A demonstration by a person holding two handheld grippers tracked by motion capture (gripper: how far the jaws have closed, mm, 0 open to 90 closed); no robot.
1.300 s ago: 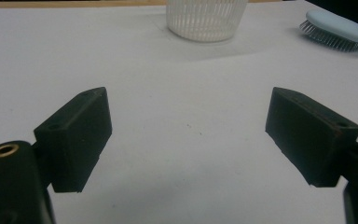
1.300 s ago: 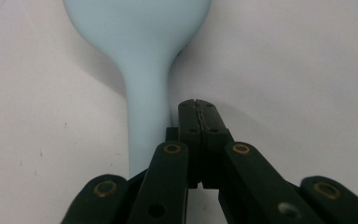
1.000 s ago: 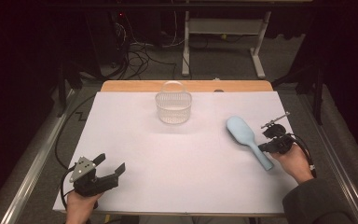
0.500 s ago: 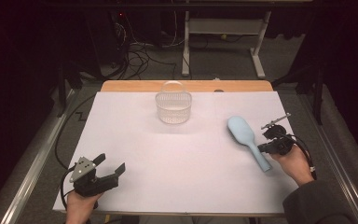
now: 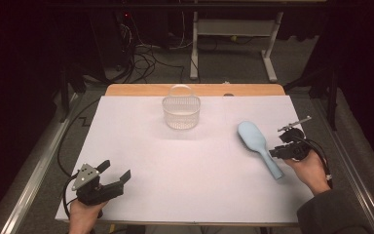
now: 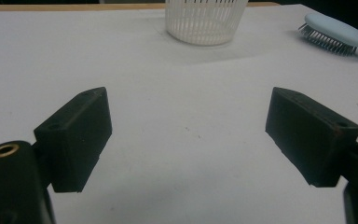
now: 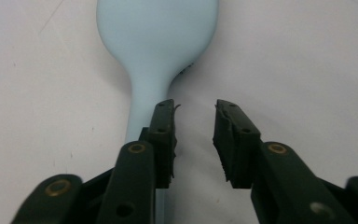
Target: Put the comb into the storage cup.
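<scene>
A white-covered table (image 5: 185,165) filled the high view. Toward twelve o'clock stood a clear ribbed basket (image 5: 181,112), upright. At three o'clock a pale blue hairbrush (image 5: 258,146) lay bristles down, its handle pointing to five o'clock. At seven o'clock the left gripper (image 5: 114,174) rested with jaws spread wide, nothing between them. The right gripper (image 7: 195,135) sat at the brush handle; its jaws had just been opening and stood partly apart, one jaw over the handle's edge, the gap between them bare. The brush appeared just released or not yet pinched. The next move probably called for centring the jaws on the handle before closing.
</scene>
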